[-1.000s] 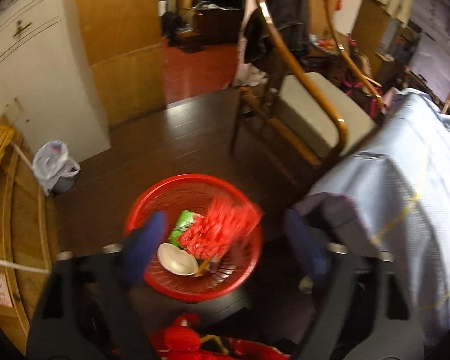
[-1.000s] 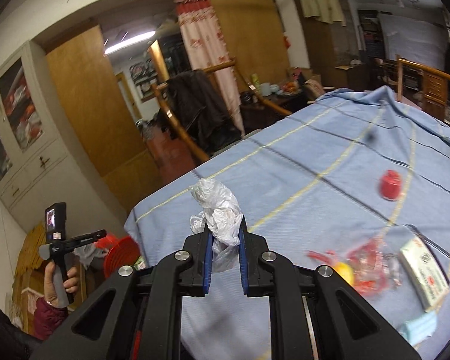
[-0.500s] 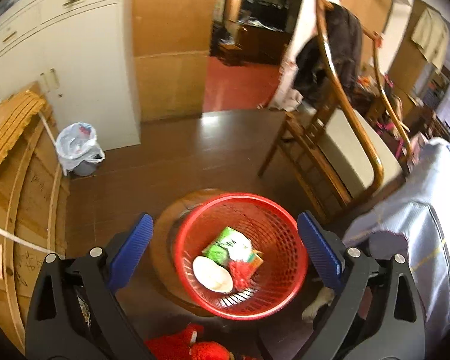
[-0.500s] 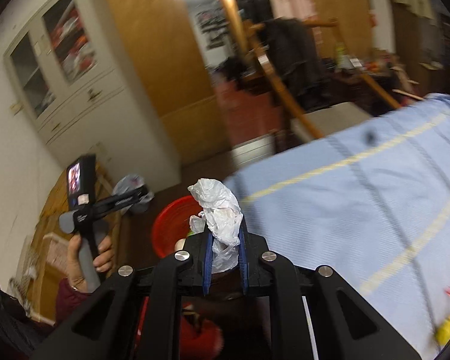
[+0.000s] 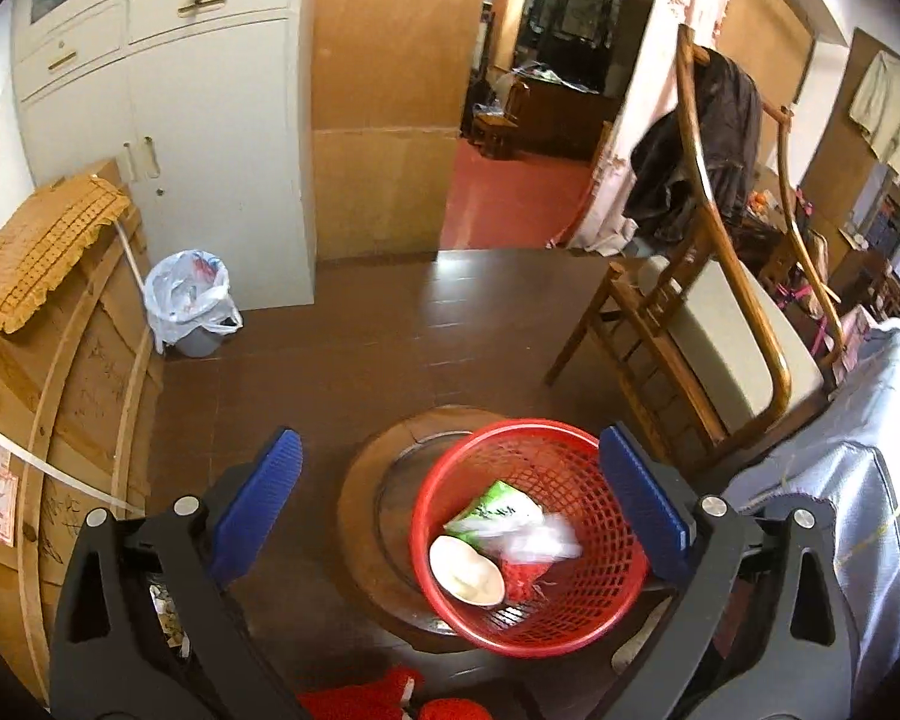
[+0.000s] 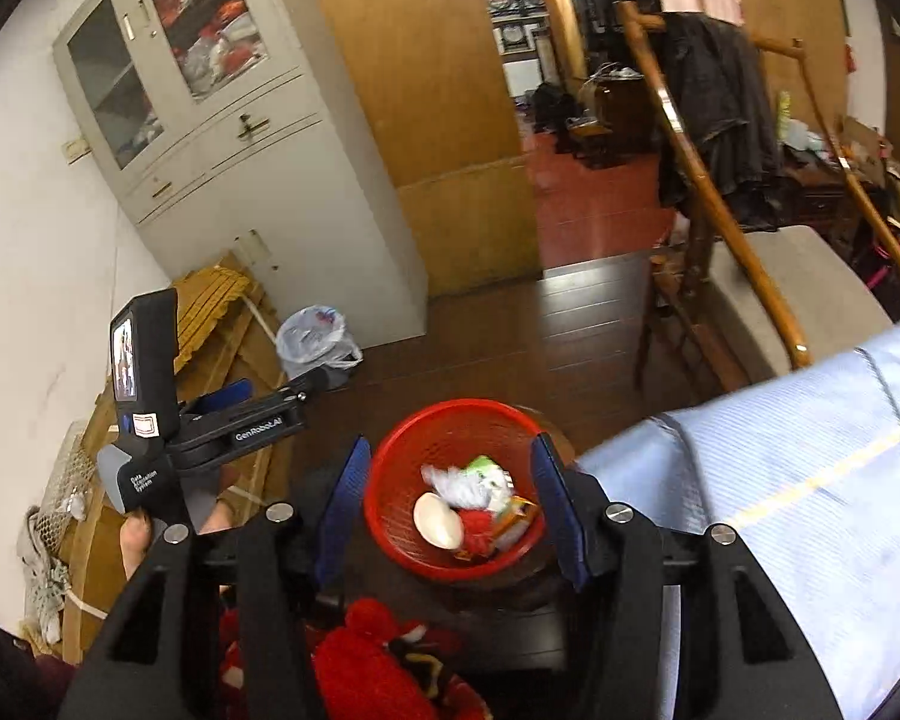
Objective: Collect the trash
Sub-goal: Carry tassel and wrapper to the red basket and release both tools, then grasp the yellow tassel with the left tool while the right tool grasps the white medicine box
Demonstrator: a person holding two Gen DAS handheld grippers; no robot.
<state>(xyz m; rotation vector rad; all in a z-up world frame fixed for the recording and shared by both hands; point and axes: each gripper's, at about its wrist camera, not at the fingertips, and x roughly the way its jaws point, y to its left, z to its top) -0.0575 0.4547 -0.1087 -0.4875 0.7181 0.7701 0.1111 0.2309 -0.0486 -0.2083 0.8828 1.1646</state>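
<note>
red basket (image 6: 390, 474): white plastic wad (image 6: 459, 487), wrappers | right hand-held gripper (image 6: 447, 510) just opened, empty | left (image 5: 450, 504) wide

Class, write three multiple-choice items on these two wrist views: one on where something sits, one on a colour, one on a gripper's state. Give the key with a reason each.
1. Where does the red plastic mesh basket stand?
A. on a round dark wooden stool
B. on the blue striped tablecloth
C. on the wooden armchair's seat

2. What colour are the pads on the right gripper's fingers?
A. yellow
B. blue
C. white

3. How does the right gripper stand?
A. shut on a crumpled bag
B. shut on a bowl
C. open, nothing between its jaws

Key:
1 A: the round dark wooden stool shows under the basket.
2 B: both pads are blue.
3 C: its jaws have just been opening, and the crumpled white plastic bag lies blurred in the basket below.
</note>
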